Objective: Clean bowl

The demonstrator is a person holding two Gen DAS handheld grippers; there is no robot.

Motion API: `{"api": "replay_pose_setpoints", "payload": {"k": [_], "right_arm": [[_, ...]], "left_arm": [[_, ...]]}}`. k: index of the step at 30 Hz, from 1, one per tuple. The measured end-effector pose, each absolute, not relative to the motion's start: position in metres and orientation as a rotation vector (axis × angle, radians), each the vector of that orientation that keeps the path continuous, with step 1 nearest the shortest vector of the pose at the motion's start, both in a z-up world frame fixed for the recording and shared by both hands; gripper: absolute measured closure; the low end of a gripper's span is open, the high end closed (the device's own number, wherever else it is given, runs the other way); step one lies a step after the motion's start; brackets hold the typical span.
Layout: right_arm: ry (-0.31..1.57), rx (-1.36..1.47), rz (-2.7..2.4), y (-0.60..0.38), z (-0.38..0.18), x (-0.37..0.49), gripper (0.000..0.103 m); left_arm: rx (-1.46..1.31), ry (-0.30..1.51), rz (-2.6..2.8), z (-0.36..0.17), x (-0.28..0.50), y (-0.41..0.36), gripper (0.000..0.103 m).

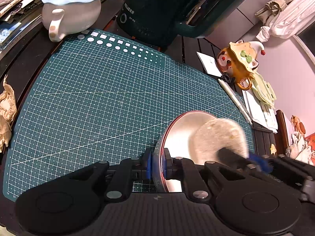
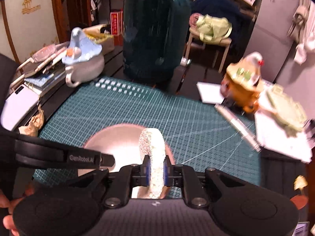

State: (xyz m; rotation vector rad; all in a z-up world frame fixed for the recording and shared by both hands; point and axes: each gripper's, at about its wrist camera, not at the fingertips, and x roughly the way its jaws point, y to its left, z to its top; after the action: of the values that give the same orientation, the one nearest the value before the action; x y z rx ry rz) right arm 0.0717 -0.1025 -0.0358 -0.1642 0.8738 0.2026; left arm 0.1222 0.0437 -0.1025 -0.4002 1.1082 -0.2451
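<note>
A metal bowl (image 1: 181, 129) with a reddish rim stands tilted on the green cutting mat (image 1: 98, 98). My left gripper (image 1: 157, 166) is shut on the bowl's near rim, one blue pad outside and one inside. A whitish sponge (image 1: 220, 135), blurred, lies inside the bowl, with my right gripper (image 1: 254, 162) reaching in from the right. In the right wrist view, my right gripper (image 2: 156, 170) is shut on the sponge (image 2: 152, 147), which sits over the bowl (image 2: 114, 143). The left gripper's black arm (image 2: 65, 156) crosses from the left.
Behind the mat stand a dark green appliance (image 1: 167, 9), a grey teapot with a blue lid (image 1: 72, 11) and an orange lidded pot (image 1: 240, 63). A pen (image 1: 234, 98) and papers (image 1: 259, 106) lie at the mat's right edge. Crumpled paper (image 1: 6, 108) sits left. A hand's fingers (image 2: 6, 212) show in the right wrist view.
</note>
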Motion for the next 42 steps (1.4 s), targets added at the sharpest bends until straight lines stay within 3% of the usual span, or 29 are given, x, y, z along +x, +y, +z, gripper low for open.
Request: {"api": "replay_pose_setpoints", "payload": {"k": [6, 13, 16, 25, 30, 35, 42], "right_arm": [[0.844, -0.018, 0.263, -0.121, -0.014, 0.072, 0.092], [0.987, 0.006, 0.301, -0.109, -0.059, 0.087, 0.092], [0.967, -0.107, 0.224, -0.101, -0.066, 0.086, 0.092], [0.813, -0.088, 0.191, -0.113, -0.021, 0.067, 0.092], [0.886, 0.031, 0.294, -0.119, -0.029, 0.078, 0.092], [0.974, -0.044, 0.286, -0.102, -0.063, 0.086, 0.092], [0.867, -0.249, 0.177, -0.09, -0.051, 0.07, 0.092]], "left_arm": [[-0.396, 1.107, -0.243, -0.102, 0.122, 0.043, 0.093], [-0.395, 1.106, -0.243, -0.102, 0.123, 0.044, 0.093], [-0.395, 1.106, -0.245, -0.103, 0.123, 0.044, 0.093], [-0.398, 1.108, -0.244, -0.103, 0.123, 0.045, 0.092], [-0.397, 1.108, -0.242, -0.103, 0.123, 0.045, 0.092], [-0.397, 1.108, -0.243, -0.103, 0.123, 0.045, 0.092], [-0.402, 1.109, -0.246, -0.103, 0.123, 0.046, 0.092]]}}
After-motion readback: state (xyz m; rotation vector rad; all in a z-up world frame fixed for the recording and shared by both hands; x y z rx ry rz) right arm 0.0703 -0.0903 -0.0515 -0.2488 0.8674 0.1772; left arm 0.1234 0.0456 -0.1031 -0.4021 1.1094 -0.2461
